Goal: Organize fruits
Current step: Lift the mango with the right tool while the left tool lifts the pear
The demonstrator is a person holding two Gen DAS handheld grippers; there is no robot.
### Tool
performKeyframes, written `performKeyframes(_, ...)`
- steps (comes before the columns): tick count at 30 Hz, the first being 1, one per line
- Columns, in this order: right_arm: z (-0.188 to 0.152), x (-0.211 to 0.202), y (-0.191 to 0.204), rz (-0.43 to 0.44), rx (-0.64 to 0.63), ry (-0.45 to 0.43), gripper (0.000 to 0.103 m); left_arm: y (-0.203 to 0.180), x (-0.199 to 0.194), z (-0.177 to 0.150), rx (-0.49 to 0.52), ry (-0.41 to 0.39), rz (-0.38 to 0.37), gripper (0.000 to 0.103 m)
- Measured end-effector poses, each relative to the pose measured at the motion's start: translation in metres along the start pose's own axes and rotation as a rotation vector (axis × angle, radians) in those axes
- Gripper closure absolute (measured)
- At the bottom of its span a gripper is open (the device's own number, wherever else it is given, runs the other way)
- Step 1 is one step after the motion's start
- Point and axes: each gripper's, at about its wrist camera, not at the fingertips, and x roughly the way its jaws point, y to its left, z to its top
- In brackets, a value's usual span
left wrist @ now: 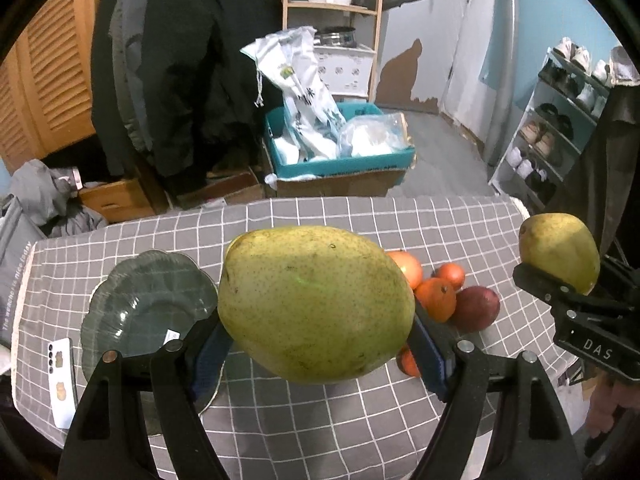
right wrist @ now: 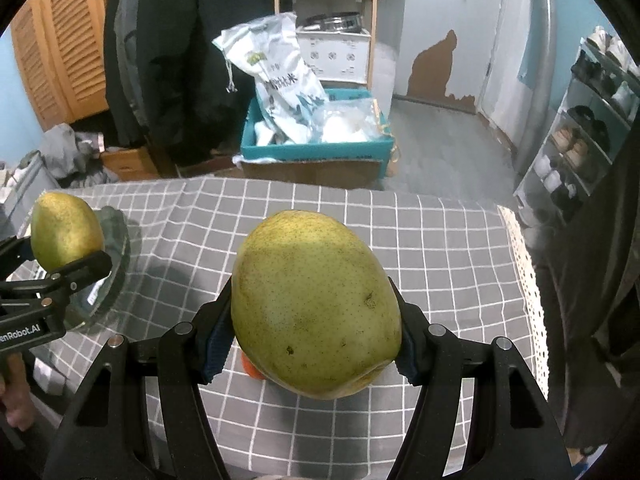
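My left gripper (left wrist: 316, 332) is shut on a large green pear (left wrist: 316, 304) and holds it above the checked tablecloth (left wrist: 360, 412). A dark glass plate (left wrist: 148, 304) lies just left of it. Several oranges (left wrist: 436, 298) and a dark red fruit (left wrist: 476, 308) lie right behind the pear. My right gripper (right wrist: 316, 336) is shut on a second green pear (right wrist: 316, 304), held above the cloth; an orange (right wrist: 252, 368) peeks out under it. Each gripper shows in the other's view with its pear: the right gripper's pear (left wrist: 560, 252) at right, the left gripper's pear (right wrist: 66, 230) over the plate (right wrist: 112, 264).
A white phone (left wrist: 62, 384) lies at the cloth's left edge beside the plate. Beyond the table stand a teal box with bags (left wrist: 340, 148), hanging coats (left wrist: 180, 60) and a shoe rack (left wrist: 560, 120). The table's right edge has a lace trim (right wrist: 524, 280).
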Motion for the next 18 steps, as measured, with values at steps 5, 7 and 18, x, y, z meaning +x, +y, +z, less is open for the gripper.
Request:
performKeyframes(5,0.008,-0.005,0.011,0.014,-0.011,-0.018,0.036,0.008,-0.01,0.004,-0.013,-0.024,0.009,0.022)
performKeyframes(7,0.011,-0.006,0.015,0.018,-0.016,-0.023,0.036,0.013,-0.014,0.005,-0.02,-0.034,0.015,0.022)
performKeyframes(18,0.031,-0.01,0.05,0.051,-0.057,-0.051,0.036,0.046,-0.031,0.008,-0.068,-0.072,0.049,0.022)
